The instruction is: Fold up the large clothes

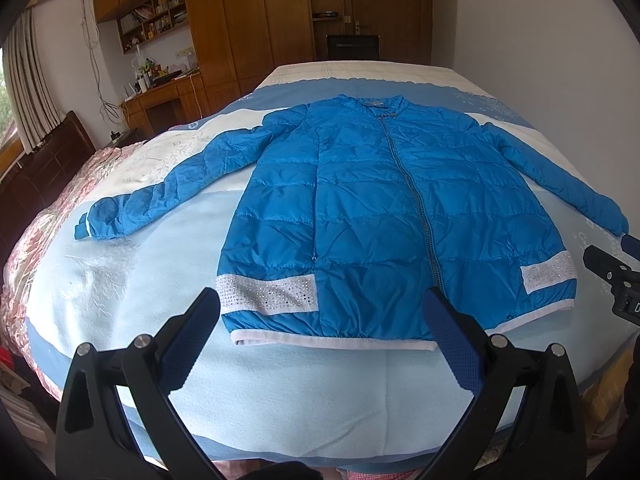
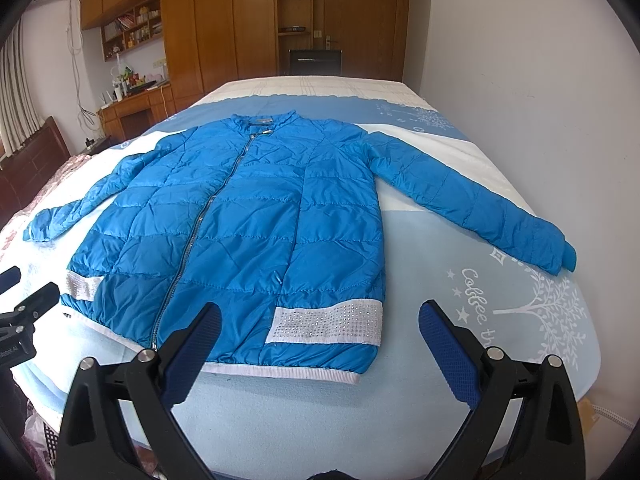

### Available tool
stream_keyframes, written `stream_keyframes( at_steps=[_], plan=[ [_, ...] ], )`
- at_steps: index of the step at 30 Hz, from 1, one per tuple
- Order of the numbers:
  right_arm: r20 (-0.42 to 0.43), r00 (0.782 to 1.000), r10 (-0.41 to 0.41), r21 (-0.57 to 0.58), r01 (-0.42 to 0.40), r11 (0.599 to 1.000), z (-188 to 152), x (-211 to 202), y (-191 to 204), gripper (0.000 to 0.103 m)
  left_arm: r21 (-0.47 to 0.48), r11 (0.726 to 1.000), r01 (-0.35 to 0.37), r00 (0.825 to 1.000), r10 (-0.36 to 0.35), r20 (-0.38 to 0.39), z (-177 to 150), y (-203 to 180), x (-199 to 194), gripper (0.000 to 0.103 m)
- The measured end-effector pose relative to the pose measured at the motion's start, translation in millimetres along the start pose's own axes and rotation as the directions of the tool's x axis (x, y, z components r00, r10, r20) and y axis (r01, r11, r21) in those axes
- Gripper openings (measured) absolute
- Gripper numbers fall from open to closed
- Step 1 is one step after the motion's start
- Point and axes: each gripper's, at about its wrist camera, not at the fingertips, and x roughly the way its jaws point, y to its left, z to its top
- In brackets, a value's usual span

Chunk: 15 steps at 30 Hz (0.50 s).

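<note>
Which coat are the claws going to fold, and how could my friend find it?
Look at the big bed with the pale blue cover that fills the room. Spread flat on top, sleeves out to both sides, lies the blue puffy jacket. Nothing else there is bright blue and quilted, with a zip down the front and sparkly white bands near its white hem.

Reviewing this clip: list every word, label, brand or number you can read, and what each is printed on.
"Coffee", then a cut-off "th": white script on the bedspread, beside its tree print.
Collar label of the blue jacket: too small to read.
Marking on the left gripper body: blurred.
Shelf items: unreadable.
</note>
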Motion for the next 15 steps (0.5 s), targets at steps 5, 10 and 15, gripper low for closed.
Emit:
stream_keyframes(
  at_steps=[5, 10, 15],
  plan=[
    [0.0, 1.0, 0.0, 0.001, 0.0, 1.0, -0.1, 0.3, -0.4, 0.099, 0.001, 1.0, -0.001, 1.0, 0.001, 0.0, -0.9, -0.4, 0.6, 0.1],
    [0.0, 1.0, 0.001, 0.002, -0.001, 1.0, -0.2, 0.5, -0.4, 0.099, 0.001, 1.0, -0.001, 1.0, 0.001, 0.0, -0.7, -0.5, 1.3, 0.1],
    [0.0, 1.0, 0.002, 0.003, -0.002, 1.0, -0.3, 0.7, -1.2, 0.099, 0.001, 1.0, -0.001, 1.0, 0.001, 0.0, -0.5, -0.8, 0.8, 0.1]
  ],
)
